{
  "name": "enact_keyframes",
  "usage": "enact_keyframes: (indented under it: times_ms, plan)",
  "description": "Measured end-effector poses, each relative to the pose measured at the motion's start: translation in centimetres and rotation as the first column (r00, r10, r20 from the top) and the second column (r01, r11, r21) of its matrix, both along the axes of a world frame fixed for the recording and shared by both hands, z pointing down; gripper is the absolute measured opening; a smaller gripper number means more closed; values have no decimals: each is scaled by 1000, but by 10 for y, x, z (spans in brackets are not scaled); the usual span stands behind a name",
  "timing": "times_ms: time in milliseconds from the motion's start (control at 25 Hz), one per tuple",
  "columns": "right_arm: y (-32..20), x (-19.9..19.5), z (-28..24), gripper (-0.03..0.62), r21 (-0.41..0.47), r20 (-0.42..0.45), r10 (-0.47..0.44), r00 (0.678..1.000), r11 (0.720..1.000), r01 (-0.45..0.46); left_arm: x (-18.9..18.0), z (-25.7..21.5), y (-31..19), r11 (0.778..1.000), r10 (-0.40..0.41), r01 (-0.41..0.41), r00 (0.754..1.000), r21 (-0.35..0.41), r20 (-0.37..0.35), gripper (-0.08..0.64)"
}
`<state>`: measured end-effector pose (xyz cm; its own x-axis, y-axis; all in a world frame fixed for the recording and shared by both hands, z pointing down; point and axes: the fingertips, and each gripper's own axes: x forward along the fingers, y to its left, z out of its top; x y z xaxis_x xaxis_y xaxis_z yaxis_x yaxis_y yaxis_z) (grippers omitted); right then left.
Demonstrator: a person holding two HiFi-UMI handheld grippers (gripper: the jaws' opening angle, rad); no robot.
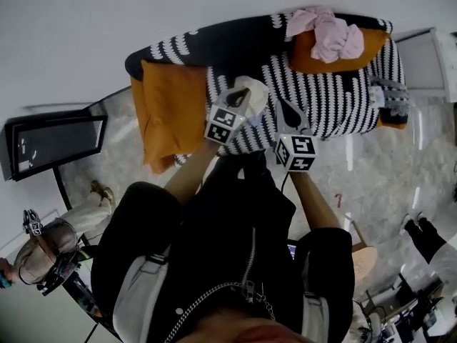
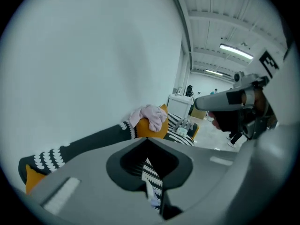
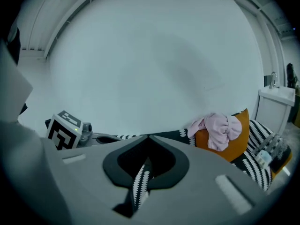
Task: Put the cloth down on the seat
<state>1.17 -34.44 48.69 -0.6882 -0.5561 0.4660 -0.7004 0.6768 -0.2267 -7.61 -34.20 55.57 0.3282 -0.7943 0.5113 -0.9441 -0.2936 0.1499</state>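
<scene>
**Patterned cloth pinched in both grippers above the seat**

Nearest the head camera, a dark jacket [image 1: 214,263] is seen, with both bare forearms stretched forward from it. The left gripper [image 1: 238,98] is closed tight on a narrow fold of the black-and-white cloth [image 1: 335,102], and the right gripper [image 1: 285,107] is likewise clamped on a fold of it (each gripper view shows a strip of the zigzag pattern nipped between jaws that stand together). The two grippers are held just beside one another, both angled downward.

Beyond them, the cloth is spread across the seat [image 1: 214,40], most of which is covered by it; where cloth ends and upholstery begins cannot be told. An orange cushion [image 1: 171,109] is propped at the left end. A second orange cushion [image 1: 321,61] is set at the right end, and a pink garment [image 1: 330,34] is bunched on top of it. A marbled floor [image 1: 378,170] is seen beside the seat, and a plain pale wall [image 1: 143,13] is seen behind it.
</scene>
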Motion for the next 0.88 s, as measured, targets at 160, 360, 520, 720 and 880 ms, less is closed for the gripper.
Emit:
enact_keyframes:
  times_ms: [160, 360, 520, 720, 880]
  plan:
    - [-4, -7, -29, 2, 36, 24, -21, 999, 999, 20, 10, -35, -6, 999, 16, -17, 1000, 40, 10, 9]
    - [-10, -11, -59, 1, 100, 59, -14, 998, 995, 8, 15, -71, -11, 997, 3, -2, 1000, 71, -11, 9]
    - [-9, -4, -71, 0, 125, 60, -13, 998, 992, 5, 34, -90, 0, 996, 26, -23, 999, 84, -33, 9]
    - [-1, -7, -73, 0, 138, 52, -36, 998, 990, 28, 44, -99, 5, 994, 54, -52, 998, 101, -16, 9]
    - [4, -11, -73, 0, 132, 52, -42, 998, 991, 35, 42, -101, 5, 992, 69, -69, 998, 105, 5, 9]
